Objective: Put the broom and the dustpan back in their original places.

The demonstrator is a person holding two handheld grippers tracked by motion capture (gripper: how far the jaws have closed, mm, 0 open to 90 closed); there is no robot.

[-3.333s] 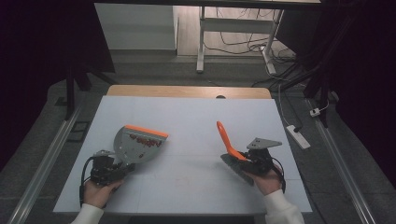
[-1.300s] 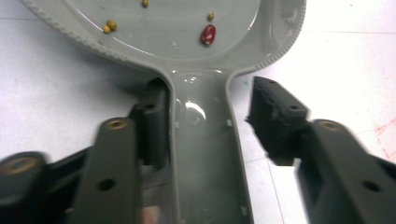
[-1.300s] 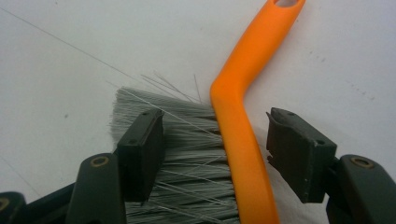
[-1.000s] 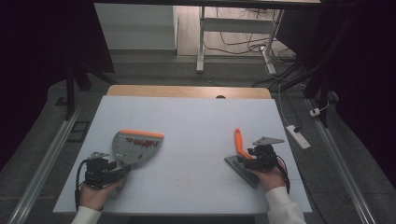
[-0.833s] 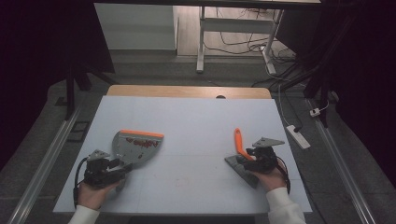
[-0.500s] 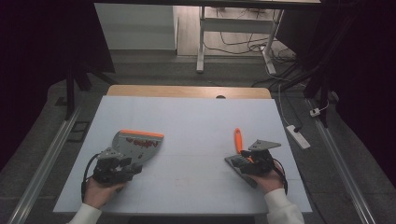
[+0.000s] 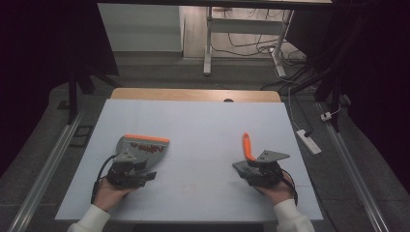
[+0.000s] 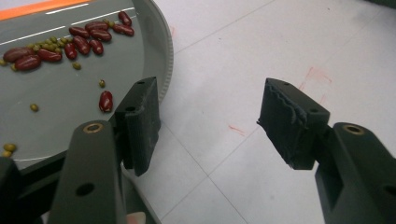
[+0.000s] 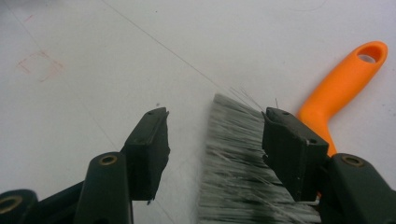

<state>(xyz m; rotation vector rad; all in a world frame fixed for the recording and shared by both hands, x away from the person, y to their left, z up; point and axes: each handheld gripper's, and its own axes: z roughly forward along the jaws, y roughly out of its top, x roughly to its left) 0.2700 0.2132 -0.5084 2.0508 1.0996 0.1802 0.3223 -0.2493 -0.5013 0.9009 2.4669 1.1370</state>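
Left to right in the high view: the left gripper (image 7: 138, 170) is held low over the white table (image 7: 203, 121) at the near edge of a grey dustpan (image 7: 141, 146) with an orange lip. From above the pan's contents cannot be made out. In the left gripper view red beans (image 8: 79, 42) and small green beans (image 8: 34, 107) are seen scattered on the dustpan (image 8: 60, 93). The jaws are seen apart there, having just been closing slightly; bare table lies between them, and the pan's rim sits by the left-hand jaw.

Further right, the right gripper (image 7: 251, 169) is seen beside a brush (image 7: 248, 146) whose orange handle points away from the person. The bristles are hidden from above; in the right gripper view grey bristles (image 9: 238, 163) are shown lying between the jaws, against the right-hand one, with the handle (image 9: 345, 81) beyond. Those jaws are spread wide, not clamped.
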